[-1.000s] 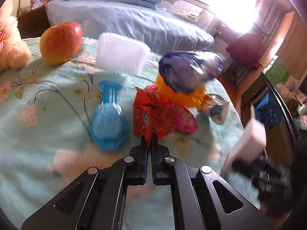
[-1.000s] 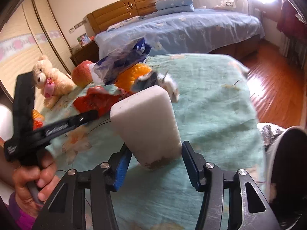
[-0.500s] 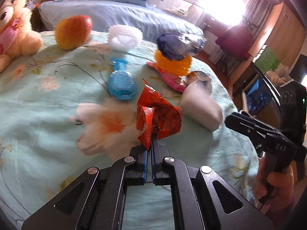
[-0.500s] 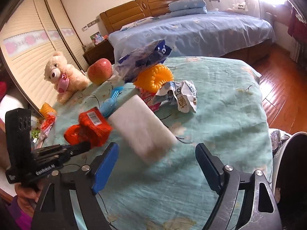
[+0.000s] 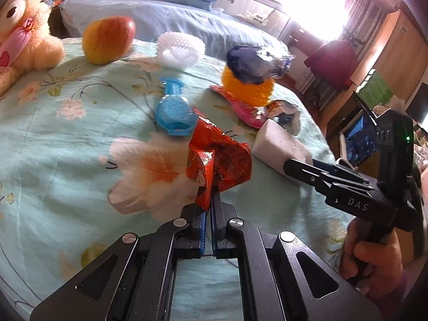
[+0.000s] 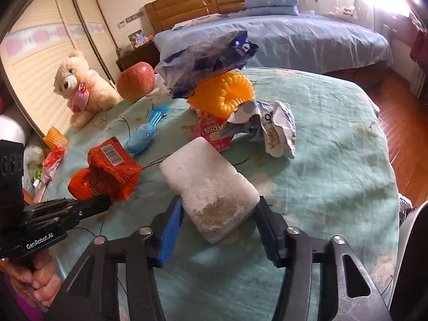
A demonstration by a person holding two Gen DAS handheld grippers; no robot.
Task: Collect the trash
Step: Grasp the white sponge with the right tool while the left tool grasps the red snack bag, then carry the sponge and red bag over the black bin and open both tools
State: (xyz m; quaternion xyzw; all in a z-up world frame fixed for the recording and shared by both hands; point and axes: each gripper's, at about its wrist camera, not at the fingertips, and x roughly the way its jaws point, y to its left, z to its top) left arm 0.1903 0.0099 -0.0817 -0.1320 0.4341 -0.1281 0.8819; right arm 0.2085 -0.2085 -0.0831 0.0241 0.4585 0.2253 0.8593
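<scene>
A crumpled red snack wrapper hangs just above the flowered tablecloth, pinched at its lower edge by my shut left gripper. The right wrist view shows the same wrapper at the tip of that gripper. A white foam block with a dirty near end lies on the cloth. My right gripper is closing on it, both pads touching its sides. In the left wrist view the block sits right of the wrapper, partly behind the right gripper's finger.
Further back on the table lie a blue brush, an orange spiky ball under a blue-and-clear bag, a pink wrapper and a crumpled white wrapper. An apple, teddy bear and white spiky piece stand behind. A bin rim shows at right.
My left gripper drew the red wrapper back from the pile toward the near side. My right gripper let the white block drop onto the cloth, opened wide, then closed around it again.
</scene>
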